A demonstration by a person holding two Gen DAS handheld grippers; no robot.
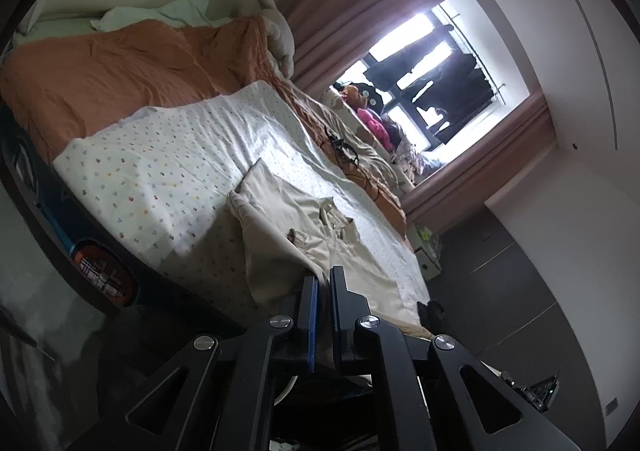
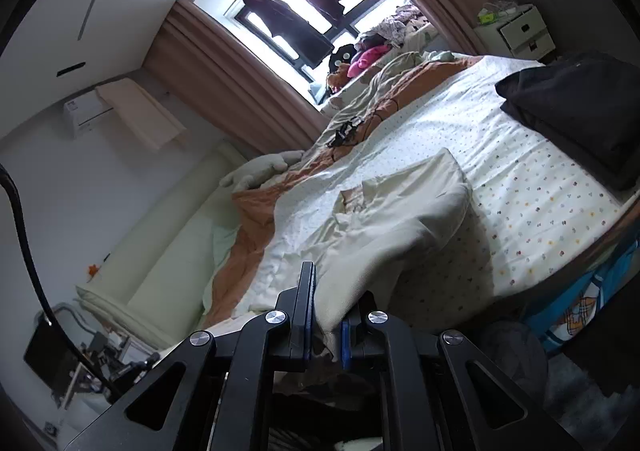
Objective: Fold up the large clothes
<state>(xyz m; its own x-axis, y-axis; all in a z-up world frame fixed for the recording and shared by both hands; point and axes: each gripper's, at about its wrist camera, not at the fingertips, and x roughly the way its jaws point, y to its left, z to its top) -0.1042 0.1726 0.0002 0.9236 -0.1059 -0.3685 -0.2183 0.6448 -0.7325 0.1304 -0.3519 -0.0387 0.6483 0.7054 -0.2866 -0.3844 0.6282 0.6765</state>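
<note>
The big cream cotton garment (image 2: 400,211) lies spread on the bed's dotted white sheet (image 2: 540,187), its near edge lifted off the bed's near edge. Left gripper (image 1: 324,291) and right gripper (image 2: 332,315) each pinch a corner. Looks mid-fold; next, probably carry that edge over evenly.

The left tool (image 1: 323,283) is clamped on an edge of the cream garment (image 1: 296,227), which lies spread over the dotted sheet (image 1: 168,167) on the bed. An orange duvet (image 1: 120,67) is bunched beyond, near the curtained window (image 1: 432,71).
</note>
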